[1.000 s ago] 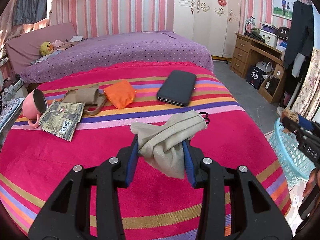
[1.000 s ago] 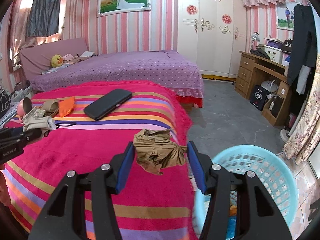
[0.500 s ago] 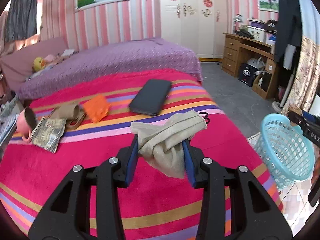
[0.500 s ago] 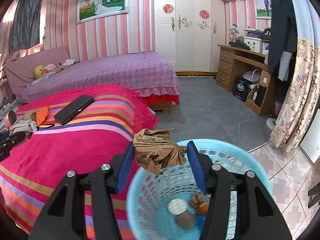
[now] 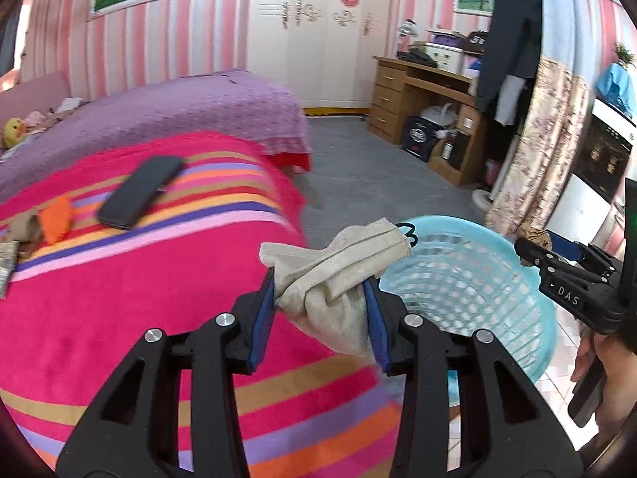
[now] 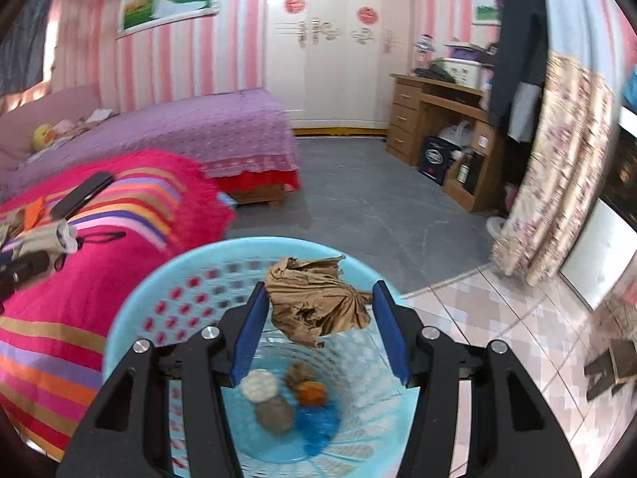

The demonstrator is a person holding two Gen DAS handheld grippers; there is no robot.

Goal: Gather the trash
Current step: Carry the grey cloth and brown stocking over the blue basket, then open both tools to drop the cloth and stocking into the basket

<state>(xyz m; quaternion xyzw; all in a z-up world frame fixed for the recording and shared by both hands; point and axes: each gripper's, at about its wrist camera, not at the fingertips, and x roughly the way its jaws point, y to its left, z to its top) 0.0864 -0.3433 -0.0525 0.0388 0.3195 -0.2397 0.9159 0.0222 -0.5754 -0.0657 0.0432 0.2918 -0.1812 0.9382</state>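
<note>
Both tools loaded, angled downward near basket.
Right tool clamped on crumpled brown paper above blue basket; left tool gripping beige cloth beside basket rim.

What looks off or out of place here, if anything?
Nothing spilled or damaged. Both loads are secure: the right gripper holds crumpled brown paper over the blue basket, the left gripper holds a beige cloth. Leftover clutter, an orange packet among it, sits on the striped blanket.

My left pads pinch a coarse-woven beige cloth mask; my right hold crumpled matt brown paper (over the glossy perforated-plastic blue basket).
</note>
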